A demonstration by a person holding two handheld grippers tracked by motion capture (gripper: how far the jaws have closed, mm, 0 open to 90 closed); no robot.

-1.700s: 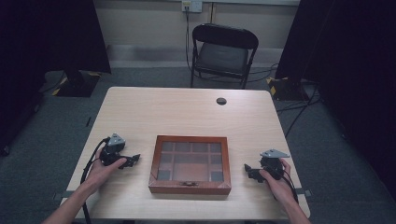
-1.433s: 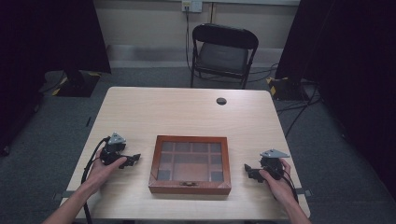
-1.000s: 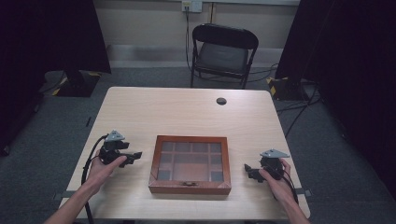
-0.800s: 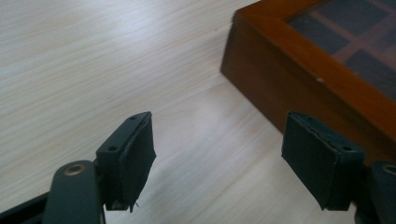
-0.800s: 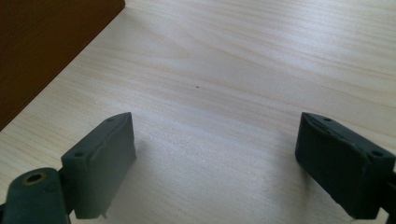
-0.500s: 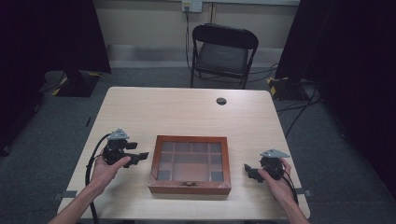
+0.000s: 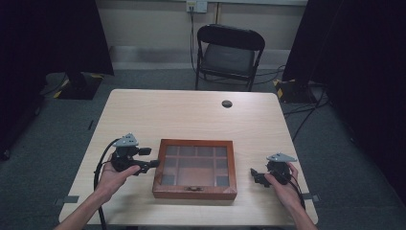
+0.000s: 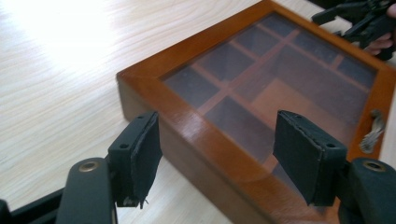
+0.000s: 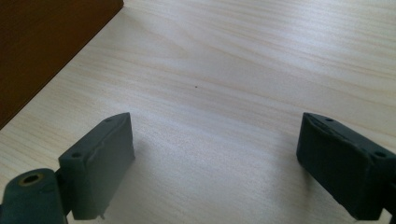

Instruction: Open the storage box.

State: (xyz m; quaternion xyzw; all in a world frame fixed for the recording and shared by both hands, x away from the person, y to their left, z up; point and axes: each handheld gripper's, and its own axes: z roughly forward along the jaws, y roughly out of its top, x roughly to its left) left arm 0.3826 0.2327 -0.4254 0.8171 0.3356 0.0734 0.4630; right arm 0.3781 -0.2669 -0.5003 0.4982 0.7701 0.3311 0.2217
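Reddish-brown wood frames the box [image 7: 195,168], a flat square case with a glass lid over a grid of dark compartments and a small metal clasp [image 8: 371,131] on its front edge; no writing can be read on it. It lies between the two tongs on the pale wood-grain counter [image 7: 191,112]. Left tongs [image 7: 152,158], apart and just narrowing, straddle its near corner without touching. Right tongs [image 7: 254,174] stand apart beside it, nothing between them.

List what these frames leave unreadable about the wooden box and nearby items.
- Wooden box contents: glare on its glass lid, high view and left gripper view.
- Clasp: blurred near the edge, left gripper view.
- Small dark disc on the table: too small to identify, high view.
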